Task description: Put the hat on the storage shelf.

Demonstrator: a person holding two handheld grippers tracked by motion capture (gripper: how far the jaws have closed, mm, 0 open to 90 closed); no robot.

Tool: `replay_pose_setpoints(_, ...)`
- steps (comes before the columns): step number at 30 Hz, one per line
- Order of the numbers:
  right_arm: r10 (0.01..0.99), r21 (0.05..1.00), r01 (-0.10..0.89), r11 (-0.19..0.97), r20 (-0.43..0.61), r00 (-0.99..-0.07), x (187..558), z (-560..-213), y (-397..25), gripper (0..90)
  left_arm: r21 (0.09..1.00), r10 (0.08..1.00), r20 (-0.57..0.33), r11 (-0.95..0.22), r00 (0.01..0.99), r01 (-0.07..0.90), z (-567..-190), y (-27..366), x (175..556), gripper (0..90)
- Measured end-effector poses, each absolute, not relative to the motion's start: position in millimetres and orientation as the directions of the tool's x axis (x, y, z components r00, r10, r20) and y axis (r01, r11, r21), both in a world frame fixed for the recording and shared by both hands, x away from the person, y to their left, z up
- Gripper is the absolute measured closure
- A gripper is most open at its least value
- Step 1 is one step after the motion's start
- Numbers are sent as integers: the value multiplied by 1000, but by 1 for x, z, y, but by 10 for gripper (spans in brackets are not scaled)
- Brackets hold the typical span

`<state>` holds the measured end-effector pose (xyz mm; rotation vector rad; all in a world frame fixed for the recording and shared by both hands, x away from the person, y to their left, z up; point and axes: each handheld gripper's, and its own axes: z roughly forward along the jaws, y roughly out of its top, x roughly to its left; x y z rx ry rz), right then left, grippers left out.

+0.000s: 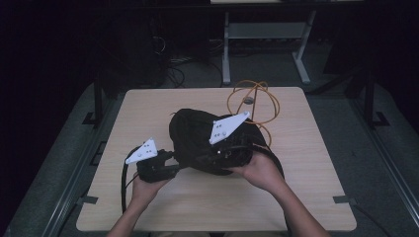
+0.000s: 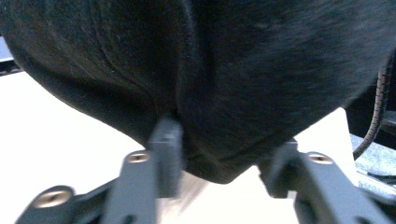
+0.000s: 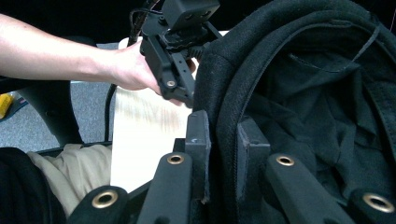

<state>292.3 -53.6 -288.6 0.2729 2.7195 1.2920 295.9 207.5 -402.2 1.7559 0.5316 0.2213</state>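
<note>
My right tongs (image 3: 219, 154) are clenched on the rim of the black bag (image 1: 197, 136), jaws nearly together w/ the fabric edge between them. My left tongs (image 2: 224, 158) stand wide apart around the bag's bottom bulge; one jaw touches cloth, but they are not closed on it. The bag lies approx. in the middle of the worktop (image 1: 148, 108), an orange cable (image 1: 254, 91) near the far edge. To do well, I think: keep the rim tight, close the left on a thick fold, then pull the opening apart slowly.

Overhead looks down; gripper views press close on bag (image 1: 207, 140).
</note>
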Motion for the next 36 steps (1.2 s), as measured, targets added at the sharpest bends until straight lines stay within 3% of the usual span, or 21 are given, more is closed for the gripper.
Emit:
replay_pose_setpoints(2,213,782,118,613,-19,-977,293,-288,-55,776,962,459,-117,-169,881,216,-401,207,296,771)
replay_pose_setpoints(4,215,786,119,607,-19,-976,294,-288,-56,775,960,460,-122,-170,880,222,-398,208,296,808)
replay_pose_setpoints(13,226,814,133,565,2,-974,296,-285,-62,771,970,486,-69,-171,871,173,-375,212,292,842)
replay_pose_setpoints(20,232,867,166,471,60,-971,302,-280,-73,731,976,498,-11,-185,867,119,-338,214,291,851)
replay_pose_setpoints(27,258,882,206,424,101,-961,308,-288,-83,590,966,512,27,-233,859,108,-303,212,302,853)
replay_pose_setpoints(36,315,872,250,421,118,-942,307,-308,-108,429,967,521,23,-227,853,112,-290,222,306,854)
